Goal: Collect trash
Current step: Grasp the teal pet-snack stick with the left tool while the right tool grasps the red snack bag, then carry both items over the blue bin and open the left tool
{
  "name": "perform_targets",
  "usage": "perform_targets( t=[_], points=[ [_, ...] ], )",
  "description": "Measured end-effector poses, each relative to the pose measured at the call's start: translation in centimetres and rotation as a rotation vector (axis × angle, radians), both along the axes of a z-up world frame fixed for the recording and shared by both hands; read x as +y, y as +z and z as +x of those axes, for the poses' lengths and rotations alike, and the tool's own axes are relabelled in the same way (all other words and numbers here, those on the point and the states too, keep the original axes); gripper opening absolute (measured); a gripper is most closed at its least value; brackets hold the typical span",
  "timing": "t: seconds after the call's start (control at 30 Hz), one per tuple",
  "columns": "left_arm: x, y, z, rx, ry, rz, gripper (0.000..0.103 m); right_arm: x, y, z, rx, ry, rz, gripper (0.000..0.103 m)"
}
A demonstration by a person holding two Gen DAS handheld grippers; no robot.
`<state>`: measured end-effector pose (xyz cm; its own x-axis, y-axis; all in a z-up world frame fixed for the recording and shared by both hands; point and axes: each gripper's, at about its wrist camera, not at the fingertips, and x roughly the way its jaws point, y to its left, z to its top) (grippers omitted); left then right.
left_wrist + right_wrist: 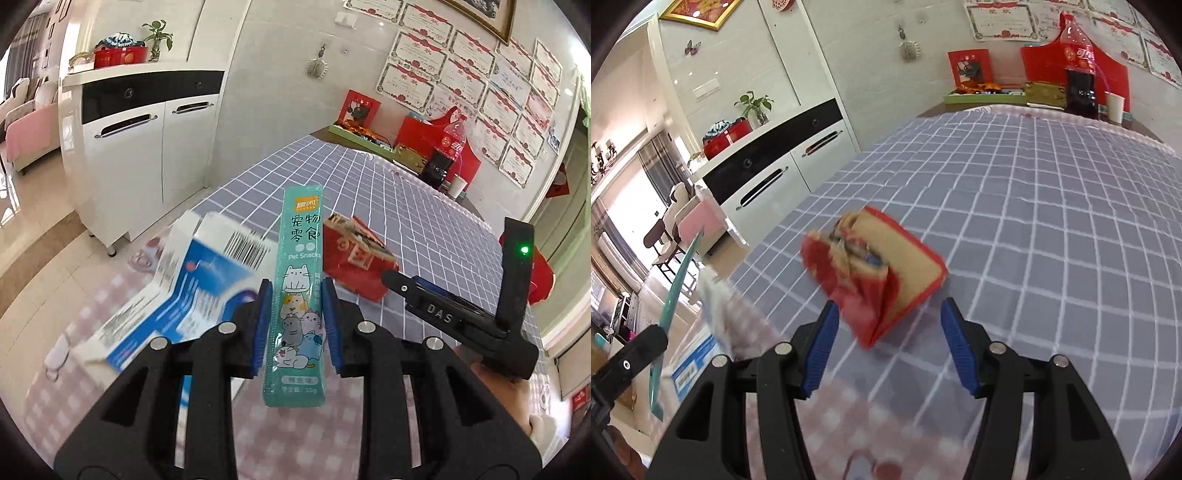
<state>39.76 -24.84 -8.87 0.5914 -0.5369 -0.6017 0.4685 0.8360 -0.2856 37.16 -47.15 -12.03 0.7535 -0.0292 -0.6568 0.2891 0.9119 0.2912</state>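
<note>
A teal pet-snack sachet (297, 291) stands upright in my left gripper (297, 306), whose blue pads are shut on its sides. In the right wrist view the same sachet (677, 284) shows edge-on at the far left, where the left gripper (652, 341) holds it. A crushed red carton (875, 269) lies on the grey checked tablecloth (1034, 221). My right gripper (890, 328) is open just in front of it, and the carton's near corner reaches between the fingertips. From the left wrist the red carton (356, 258) appears with the right gripper (395, 280) beside it.
A blue-and-white box (192, 280) lies at the table's left edge on a pink checked cloth (280, 443). At the far end stand a cola bottle (1078, 70), a paper cup (1115, 107), a green tray (982, 96) and red boxes. A white cabinet (147, 147) stands left of the table.
</note>
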Motion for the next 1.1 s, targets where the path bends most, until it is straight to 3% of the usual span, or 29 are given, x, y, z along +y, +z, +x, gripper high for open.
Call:
perform_targets(
  t=[0.13,0.3,0.47,0.7,0.9,1.1],
  points=[
    [-0.7,-0.5,1.3,0.009,-0.002,0.004,0.027,-1.0,-1.2,2.3,0.019,-0.024,0.05,0.057],
    [-1.1,-1.2,2.0,0.021,-0.008,0.017,0.027,-0.1,-0.1,3.2,-0.013,-0.051,-0.07,0.057],
    [-1.3,-1.8,2.3,0.038,-0.007,0.019,0.027,0.6,0.2,3.8,-0.026,-0.028,-0.112,0.057],
    [-1.4,-1.7,2.3,0.041,-0.01,0.03,0.027,1.9,-0.5,5.0,0.034,0.073,-0.098,0.018],
    [-0.7,-1.0,1.6,0.038,0.0,0.024,0.027,4.2,0.2,3.2,0.037,0.135,-0.119,0.012],
    [1.0,0.7,-0.6,0.012,0.015,0.016,0.027,6.3,2.8,-1.3,-0.022,0.17,-0.109,0.011]
  ],
)
